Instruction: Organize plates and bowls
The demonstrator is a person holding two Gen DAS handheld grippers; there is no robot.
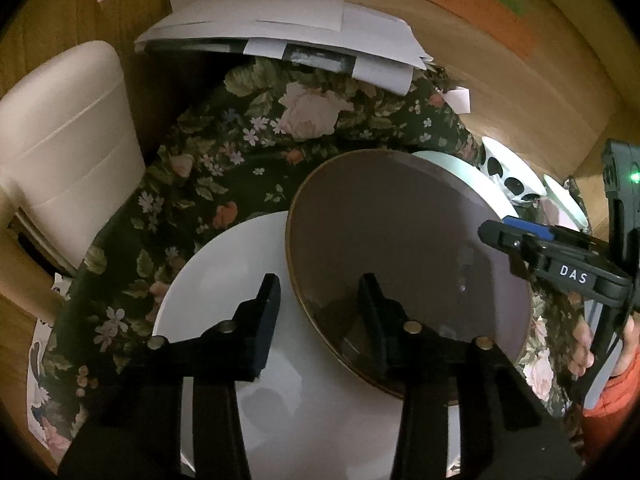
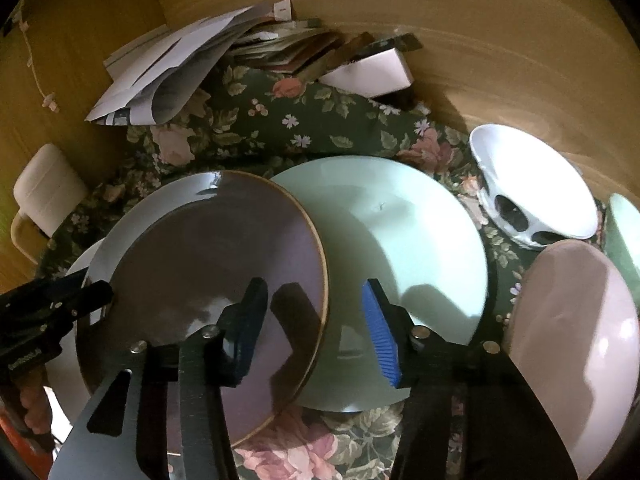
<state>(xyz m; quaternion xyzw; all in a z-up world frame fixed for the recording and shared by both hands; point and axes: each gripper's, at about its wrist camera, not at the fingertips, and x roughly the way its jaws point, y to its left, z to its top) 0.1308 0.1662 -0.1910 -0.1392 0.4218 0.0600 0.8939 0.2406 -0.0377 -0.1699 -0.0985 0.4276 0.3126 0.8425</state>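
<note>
Brown plate [image 2: 208,288] lies tilted over the white plate [image 1: 224,280] and the green plate [image 2: 404,248] on the floral surface [image 1: 224,160], its rim between both wide-open tongs, left tongs [image 1: 320,300] and right tongs [image 2: 316,320].

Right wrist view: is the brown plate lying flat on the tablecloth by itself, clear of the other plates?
No. The brown plate overlaps the pale green plate on one side and a white plate on the other.
</note>
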